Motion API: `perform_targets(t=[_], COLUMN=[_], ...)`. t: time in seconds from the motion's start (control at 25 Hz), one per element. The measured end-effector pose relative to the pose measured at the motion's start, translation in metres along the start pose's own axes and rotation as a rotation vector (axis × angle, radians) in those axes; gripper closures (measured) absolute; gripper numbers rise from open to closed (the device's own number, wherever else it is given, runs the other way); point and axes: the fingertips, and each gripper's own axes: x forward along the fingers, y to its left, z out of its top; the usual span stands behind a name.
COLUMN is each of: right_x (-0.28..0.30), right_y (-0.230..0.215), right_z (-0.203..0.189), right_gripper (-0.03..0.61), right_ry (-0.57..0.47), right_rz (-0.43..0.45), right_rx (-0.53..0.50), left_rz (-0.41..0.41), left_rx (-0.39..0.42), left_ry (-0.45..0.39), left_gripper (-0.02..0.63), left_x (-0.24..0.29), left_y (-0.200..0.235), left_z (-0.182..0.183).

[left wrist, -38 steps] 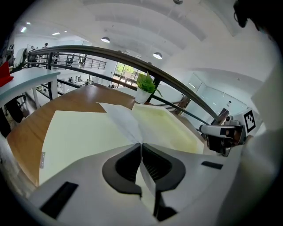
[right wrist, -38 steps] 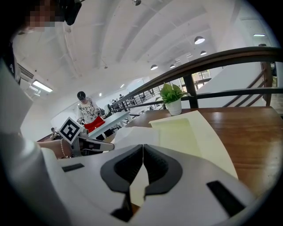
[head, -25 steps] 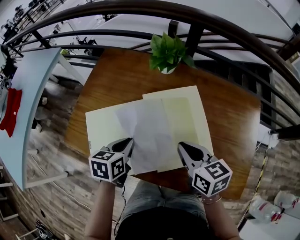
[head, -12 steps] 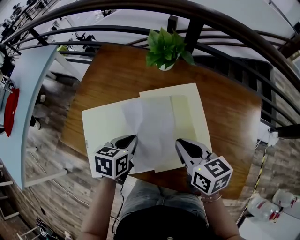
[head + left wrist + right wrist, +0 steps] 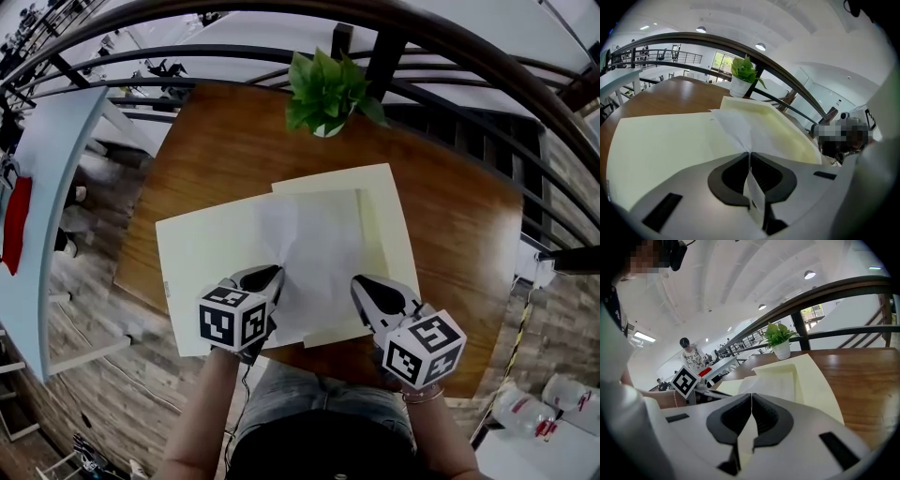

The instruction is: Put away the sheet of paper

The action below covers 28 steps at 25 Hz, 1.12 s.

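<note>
Sheet of paper slid rightward | left hand-held gripper clamps it | right hand-held gripper clamps folder

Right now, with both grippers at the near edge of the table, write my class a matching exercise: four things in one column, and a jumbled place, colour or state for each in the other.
Things:
1. plant
2. folder
3. sheet of paper
4. left gripper

Descriptions:
a. shut on a white edge
b. cream, lying open on the table
c. white, lying on the folder
d. green, at the table's far edge

Pairs: 1-d; 2-b; 3-c; 4-a
</note>
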Motion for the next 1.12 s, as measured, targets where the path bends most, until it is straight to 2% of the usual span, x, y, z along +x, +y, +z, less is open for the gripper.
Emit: perform_targets(t=[0.4,0.92,1.12], right_x=[-0.005,-0.010,-0.011], right_y=[-0.007,-0.011,-0.012], right_z=[0.002,0.002,0.000], right_gripper=[0.551,0.551,0.551], right_ry=[-0.006,-0.009,-0.007], right_rz=[-0.020,-0.034,-0.035], right_rx=[0.008,0.013,0.019], left_rz=[-0.024,-0.108,-0.135], left_rx=[0.004,0.047,0.053], left_ry=[0.010,0.052,0.075], left_gripper=[0.584,0.583,0.544], left_x=[0.015,0.031,0.036], left_y=[-0.010,-0.035,-0.041], left_z=[0.005,0.002,0.001])
